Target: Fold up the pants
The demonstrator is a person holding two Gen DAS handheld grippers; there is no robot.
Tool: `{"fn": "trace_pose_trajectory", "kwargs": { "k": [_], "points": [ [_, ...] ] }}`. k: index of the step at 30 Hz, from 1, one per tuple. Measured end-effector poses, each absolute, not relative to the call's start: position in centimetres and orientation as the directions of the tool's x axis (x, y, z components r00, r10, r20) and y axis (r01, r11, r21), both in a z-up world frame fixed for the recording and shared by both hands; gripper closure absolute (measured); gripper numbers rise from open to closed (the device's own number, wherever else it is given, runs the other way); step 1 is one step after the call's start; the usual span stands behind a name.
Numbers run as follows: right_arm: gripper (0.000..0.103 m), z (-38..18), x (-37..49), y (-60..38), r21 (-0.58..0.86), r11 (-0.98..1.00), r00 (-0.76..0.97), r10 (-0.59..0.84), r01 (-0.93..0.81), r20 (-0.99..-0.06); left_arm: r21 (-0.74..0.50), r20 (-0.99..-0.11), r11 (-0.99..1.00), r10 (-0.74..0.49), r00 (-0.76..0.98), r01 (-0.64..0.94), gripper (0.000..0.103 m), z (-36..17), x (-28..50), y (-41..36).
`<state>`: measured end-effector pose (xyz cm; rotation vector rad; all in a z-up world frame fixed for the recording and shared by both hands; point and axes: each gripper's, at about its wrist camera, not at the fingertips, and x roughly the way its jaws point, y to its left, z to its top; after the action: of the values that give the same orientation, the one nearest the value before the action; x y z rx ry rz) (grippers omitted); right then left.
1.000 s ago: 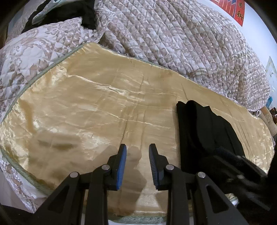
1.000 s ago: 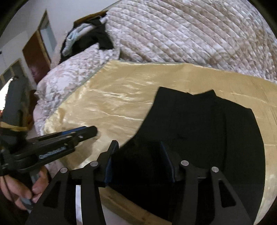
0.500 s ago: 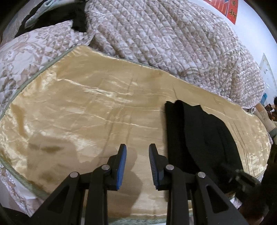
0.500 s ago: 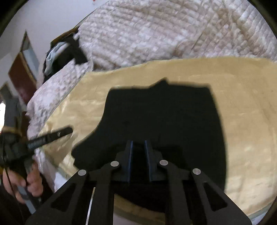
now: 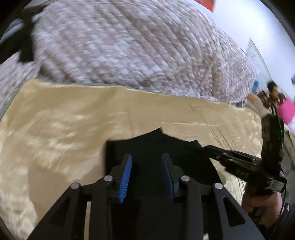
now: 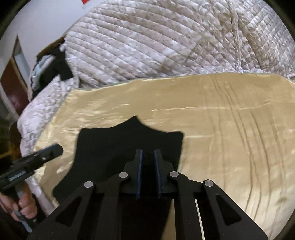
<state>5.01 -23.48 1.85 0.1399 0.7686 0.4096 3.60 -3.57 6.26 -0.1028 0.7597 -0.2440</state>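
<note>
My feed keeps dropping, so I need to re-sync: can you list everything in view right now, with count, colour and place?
folded black fabric pants: one, black, near edge of the gold sheet, under both tools.
shiny gold satin sheet: one, gold, spread over the bed.
quilted white-and-beige bedspread: one, heaped behind the sheet.
dark and pale clothes pile: one, far left corner.
red poster: one, on the wall, mostly cut off.
bystander: one, far right background, blurred.
left tool: black, blue pads, jaws opening over the pants.
right tool: black, blue pads, jaws narrow with pants fabric between them.
hands: two, on the tool handles.
</note>
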Motion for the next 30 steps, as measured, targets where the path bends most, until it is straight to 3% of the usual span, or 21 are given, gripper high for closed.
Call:
{"fn": "trace_pose_trajectory", "kwargs": {
  "k": [5, 7, 16, 23, 25, 29, 30],
  "points": [
    [0.090, -0.2, 7.9, -23.8, 0.272, 0.925, 0.636, 0.379, -0.264, -0.672, -0.101, -0.732, 0.983, -0.177, 0.658, 0.153, 0.067, 2.7, 6.7, -4.3],
    [0.092, -1.5, 8.5, -24.5, 0.302, 0.923, 0.628, 0.383, -0.238, -0.678, -0.111, -0.715, 0.984, -0.178, 0.677, 0.141, 0.064, 2.0, 6.4, -3.5],
    [0.092, -1.3, 8.3, -25.2, 0.345, 0.909, 0.635, 0.412, -0.234, -0.654, -0.133, -0.693, 0.982, -0.187, 0.696, 0.131, 0.063, 2.3, 5.6, -2.8],
    [0.090, 1.5, 2.7, -23.9, 0.261, 0.919, 0.674, 0.394, -0.295, -0.624, -0.073, -0.697, 0.990, -0.135, 0.705, 0.117, 0.064, 4.0, 2.5, -3.4],
    [0.086, 1.9, 0.8, -23.4, 0.239, 0.918, 0.682, 0.395, -0.316, -0.616, -0.071, -0.698, 0.990, -0.134, 0.703, 0.119, 0.064, 4.2, 1.5, -3.3],
    [0.064, 1.8, -2.5, -23.0, 0.222, 0.912, 0.681, 0.406, -0.345, -0.609, -0.054, -0.696, 0.993, -0.114, 0.709, 0.106, 0.064, 4.2, -0.9, -3.0],
    [0.064, 1.7, -3.2, -22.9, 0.218, 0.910, 0.681, 0.409, -0.352, -0.607, -0.051, -0.698, 0.993, -0.109, 0.707, 0.102, 0.064, 4.0, -1.5, -2.9]
  ]
}}
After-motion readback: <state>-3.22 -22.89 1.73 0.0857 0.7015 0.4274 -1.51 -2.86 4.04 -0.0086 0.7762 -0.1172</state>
